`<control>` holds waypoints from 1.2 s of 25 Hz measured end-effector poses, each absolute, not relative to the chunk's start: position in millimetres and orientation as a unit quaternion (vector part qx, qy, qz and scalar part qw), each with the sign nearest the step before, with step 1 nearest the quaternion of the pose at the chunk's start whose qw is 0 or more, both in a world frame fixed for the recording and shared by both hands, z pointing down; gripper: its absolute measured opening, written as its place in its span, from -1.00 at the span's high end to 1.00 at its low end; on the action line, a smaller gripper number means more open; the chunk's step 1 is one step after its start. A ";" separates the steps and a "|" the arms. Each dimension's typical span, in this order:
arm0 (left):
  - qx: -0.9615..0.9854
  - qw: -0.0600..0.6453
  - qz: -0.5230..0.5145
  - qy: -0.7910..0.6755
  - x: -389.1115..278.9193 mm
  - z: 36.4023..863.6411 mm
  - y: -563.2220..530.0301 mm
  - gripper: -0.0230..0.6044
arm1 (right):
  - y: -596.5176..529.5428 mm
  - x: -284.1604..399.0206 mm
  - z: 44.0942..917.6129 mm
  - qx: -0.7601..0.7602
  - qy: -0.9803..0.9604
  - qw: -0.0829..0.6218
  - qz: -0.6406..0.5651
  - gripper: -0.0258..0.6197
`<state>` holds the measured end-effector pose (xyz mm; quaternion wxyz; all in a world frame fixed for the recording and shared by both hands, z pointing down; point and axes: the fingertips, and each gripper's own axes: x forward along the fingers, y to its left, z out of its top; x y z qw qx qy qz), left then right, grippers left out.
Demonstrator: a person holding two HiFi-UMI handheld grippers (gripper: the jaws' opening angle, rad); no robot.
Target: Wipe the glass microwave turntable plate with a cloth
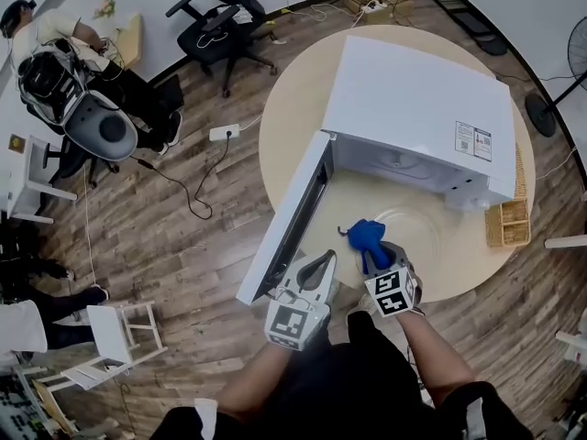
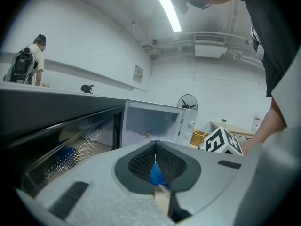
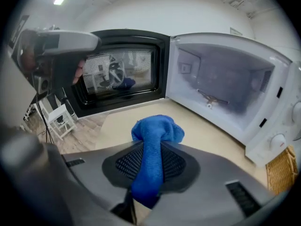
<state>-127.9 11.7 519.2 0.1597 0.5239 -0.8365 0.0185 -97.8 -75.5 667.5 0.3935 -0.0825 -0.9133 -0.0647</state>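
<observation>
The clear glass turntable plate (image 1: pixel 418 237) lies flat on the round wooden table (image 1: pixel 293 117), in front of the white microwave (image 1: pixel 413 108). My right gripper (image 1: pixel 374 257) is shut on a blue cloth (image 1: pixel 369 236), whose bunched end hangs over the plate's left rim. In the right gripper view the cloth (image 3: pixel 153 147) runs between the jaws, with the open microwave cavity (image 3: pixel 225 88) beyond. My left gripper (image 1: pixel 320 266) hovers at the table's front edge, left of the cloth, jaws together with nothing visibly held. Its own view (image 2: pixel 156 166) shows a blue sliver past the closed jaws.
The microwave door (image 1: pixel 292 214) stands open to the left, next to my left gripper. A wicker basket (image 1: pixel 509 223) sits at the table's right edge. Office chairs (image 1: pixel 220 26), white stools (image 1: pixel 119 333), floor cables and a seated person (image 1: pixel 64 53) surround the table.
</observation>
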 end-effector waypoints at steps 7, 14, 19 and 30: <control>0.532 0.149 0.015 -0.833 -124.5 507.0 16.4 0.91 | -62.3 -91.5 683.1 -0.083 -0.904 0.413 -0.075 0.66; 0.543 0.135 0.021 -0.828 -120.3 499.5 13.4 0.91 | -67.4 -90.8 691.0 -0.073 -0.898 0.424 -0.089 0.66; 0.550 0.138 0.006 -0.824 -114.1 491.1 7.5 0.91 | -70.7 -86.8 688.6 -0.066 -0.899 0.417 -0.119 0.66; 0.580 0.129 0.016 -0.804 -97.1 485.7 -15.7 0.91 | -105.3 -68.5 690.6 -0.035 -0.897 0.419 -0.134 0.66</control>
